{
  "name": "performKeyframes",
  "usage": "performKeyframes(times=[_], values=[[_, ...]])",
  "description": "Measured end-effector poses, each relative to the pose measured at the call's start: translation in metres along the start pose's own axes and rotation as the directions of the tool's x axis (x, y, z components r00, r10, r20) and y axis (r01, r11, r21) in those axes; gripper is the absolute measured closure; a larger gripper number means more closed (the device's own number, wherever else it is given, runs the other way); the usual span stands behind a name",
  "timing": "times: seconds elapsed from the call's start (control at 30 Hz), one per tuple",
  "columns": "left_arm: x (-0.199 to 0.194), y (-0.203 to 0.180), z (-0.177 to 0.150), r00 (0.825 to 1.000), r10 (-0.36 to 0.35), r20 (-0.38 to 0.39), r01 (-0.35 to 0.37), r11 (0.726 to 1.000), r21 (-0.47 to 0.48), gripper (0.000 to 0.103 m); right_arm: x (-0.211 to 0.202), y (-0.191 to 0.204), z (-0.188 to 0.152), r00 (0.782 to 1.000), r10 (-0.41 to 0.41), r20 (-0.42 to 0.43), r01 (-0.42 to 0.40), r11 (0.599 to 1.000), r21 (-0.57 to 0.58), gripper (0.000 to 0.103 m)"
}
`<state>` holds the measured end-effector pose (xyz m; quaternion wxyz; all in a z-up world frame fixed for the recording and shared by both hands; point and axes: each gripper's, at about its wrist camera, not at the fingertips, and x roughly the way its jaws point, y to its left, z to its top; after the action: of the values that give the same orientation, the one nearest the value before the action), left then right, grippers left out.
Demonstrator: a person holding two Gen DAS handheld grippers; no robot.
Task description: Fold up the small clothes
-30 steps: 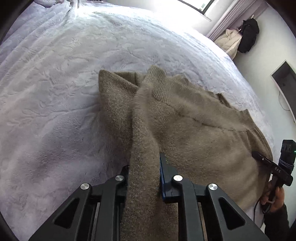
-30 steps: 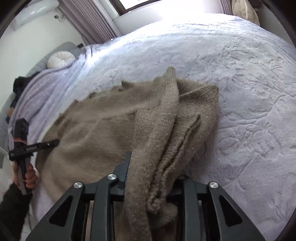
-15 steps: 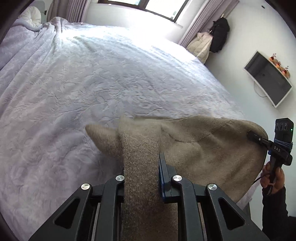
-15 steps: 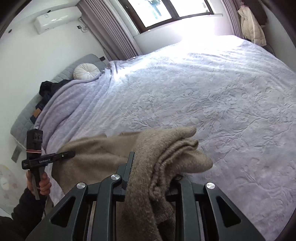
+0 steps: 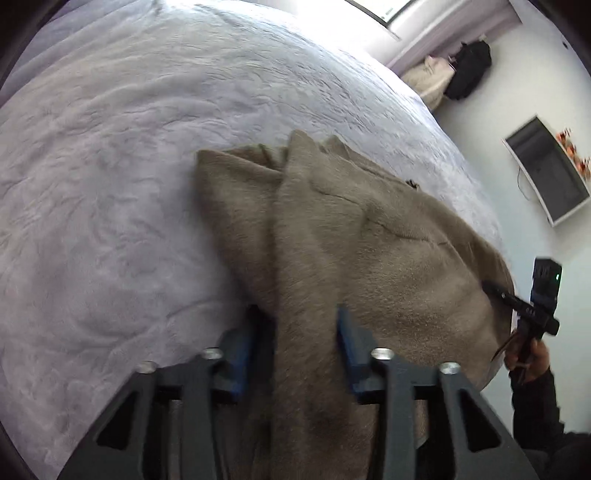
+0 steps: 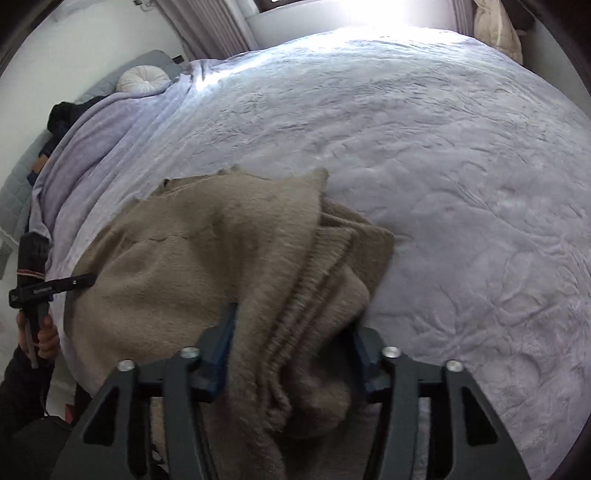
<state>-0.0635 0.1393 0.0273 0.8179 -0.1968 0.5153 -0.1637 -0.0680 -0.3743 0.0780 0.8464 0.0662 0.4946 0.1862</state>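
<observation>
bare bedspread (image 6: pixel 461 184) open beyond, sweater (image 6: pixel 221 258) heaped in front

A lilac bedspread (image 6: pixel 443 166) fills the space ahead of the fingers. Beyond it, bright window light and curtains (image 6: pixel 218 29); a wall screen (image 5: pixel 546 177) hangs off right.

There is one brown knitted sweater (image 5: pixel 369 258) on one lilac bedspread (image 5: pixel 110 184), and two grippers. Far away I count one round white cushion (image 6: pixel 143 79) and one wall television (image 5: pixel 546 177).
</observation>
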Motion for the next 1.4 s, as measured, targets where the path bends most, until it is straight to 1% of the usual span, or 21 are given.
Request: performKeyframes(times=[0.03, 0.07, 0.17, 0.23, 0.27, 0.33, 0.43, 0.53, 0.6, 0.67, 0.7, 0.73, 0.83, 0.9, 0.97, 1.0, 1.03, 1.1, 1.2, 1.3, 1.4], values=[[-0.009, 0.002, -0.002, 0.999, 0.039, 0.016, -0.039, 0.999, -0.004, 0.031, -0.008, -0.007, -0.001, 1.0, -0.01, 0.011, 0.01, 1.0, 0.027, 0.026], [-0.019, 0.003, -0.004, 0.996, 0.081, 0.033, -0.081, 0.997, 0.0, 0.026, -0.017, -0.012, -0.002, 0.999, -0.026, 0.025, 0.025, 0.999, 0.041, 0.023], [-0.051, 0.002, -0.012, 0.973, 0.207, 0.105, -0.211, 0.977, 0.035, 0.023, -0.056, -0.017, -0.007, 0.99, -0.112, 0.084, 0.107, 0.993, 0.056, 0.022], [-0.07, -0.01, -0.014, 0.948, 0.275, 0.161, -0.288, 0.955, 0.069, 0.023, -0.083, 0.0, -0.012, 0.965, -0.215, 0.147, 0.219, 0.976, -0.009, 0.022], [-0.074, -0.016, -0.012, 0.944, 0.273, 0.183, -0.292, 0.952, 0.087, 0.023, -0.093, 0.011, -0.012, 0.952, -0.248, 0.181, 0.261, 0.964, -0.05, 0.022], [-0.081, -0.04, -0.009, 0.951, 0.208, 0.228, -0.243, 0.96, 0.138, 0.023, -0.113, 0.036, -0.013, 0.933, -0.253, 0.255, 0.29, 0.95, -0.119, 0.022], [-0.071, -0.074, 0.0, 0.959, 0.124, 0.255, -0.184, 0.956, 0.229, 0.023, -0.12, 0.073, -0.006, 0.947, -0.113, 0.301, 0.176, 0.966, -0.189, 0.021], [-0.037, -0.095, 0.01, 0.981, 0.052, 0.187, -0.104, 0.954, 0.282, 0.023, -0.095, 0.095, 0.002, 0.966, -0.014, 0.257, 0.075, 0.971, -0.229, 0.021], [-0.007, -0.1, 0.013, 0.984, 0.108, 0.143, -0.148, 0.94, 0.306, 0.023, -0.064, 0.099, 0.007, 0.977, -0.031, 0.213, 0.085, 0.964, -0.251, 0.021], [0.031, -0.085, 0.015, 0.965, 0.249, 0.078, -0.261, 0.922, 0.287, 0.023, -0.028, 0.088, 0.009, 0.984, -0.105, 0.146, 0.137, 0.965, -0.226, 0.021], [0.043, -0.073, 0.014, 0.967, 0.252, 0.042, -0.254, 0.929, 0.269, 0.023, -0.009, 0.077, 0.009, 0.985, -0.151, 0.081, 0.164, 0.967, -0.195, 0.021], [0.041, -0.068, 0.012, 0.974, 0.221, 0.047, -0.225, 0.94, 0.256, 0.023, 0.007, 0.06, 0.006, 0.99, -0.142, 0.01, 0.142, 0.978, -0.15, 0.021], [0.001, -0.06, 0.012, 0.982, 0.156, 0.106, -0.175, 0.963, 0.206, 0.023, -0.013, 0.044, 0.003, 0.998, -0.043, 0.053, 0.047, 0.995, -0.087, 0.021], [-0.025, -0.052, 0.014, 0.979, 0.122, 0.165, -0.153, 0.969, 0.192, 0.023, -0.037, 0.042, 0.005, 0.993, 0.008, 0.116, -0.001, 0.998, -0.061, 0.021], [-0.038, -0.04, 0.022, 0.971, 0.146, 0.19, -0.178, 0.969, 0.168, 0.008, -0.064, 0.036, 0.011, 0.979, 0.022, 0.202, -0.011, 0.998, -0.055, 0.019], [-0.037, -0.027, 0.028, 0.962, 0.192, 0.194, -0.221, 0.965, 0.138, 0.0, -0.068, 0.033, 0.015, 0.977, 0.004, 0.214, 0.006, 0.999, -0.049, 0.018], [-0.031, -0.019, 0.032, 0.959, 0.217, 0.182, -0.241, 0.963, 0.121, 0.0, -0.068, 0.023, 0.021, 0.979, -0.013, 0.202, 0.02, 0.999, -0.036, 0.016], [-0.012, 0.0, 0.042, 0.972, 0.208, 0.107, -0.218, 0.972, 0.088, 0.0, -0.054, 0.009, 0.029, 0.99, -0.019, 0.138, 0.02, 1.0, -0.004, 0.016], [0.016, 0.02, 0.049, 0.987, 0.161, 0.006, -0.161, 0.986, 0.033, 0.0, -0.02, -0.013, 0.037, 0.997, 0.067, 0.028, -0.069, 0.994, 0.08, 0.016], [0.035, 0.022, 0.054, 0.995, 0.1, -0.025, -0.099, 0.995, 0.016, 0.0, 0.012, -0.029, 0.042, 0.982, 0.186, -0.034, -0.177, 0.966, 0.187, 0.014], [0.049, 0.017, 0.073, 0.999, 0.002, -0.045, -0.002, 1.0, 0.001, 0.0, 0.029, -0.036, 0.056, 0.964, 0.266, 0.006, -0.258, 0.932, 0.252, 0.012]])
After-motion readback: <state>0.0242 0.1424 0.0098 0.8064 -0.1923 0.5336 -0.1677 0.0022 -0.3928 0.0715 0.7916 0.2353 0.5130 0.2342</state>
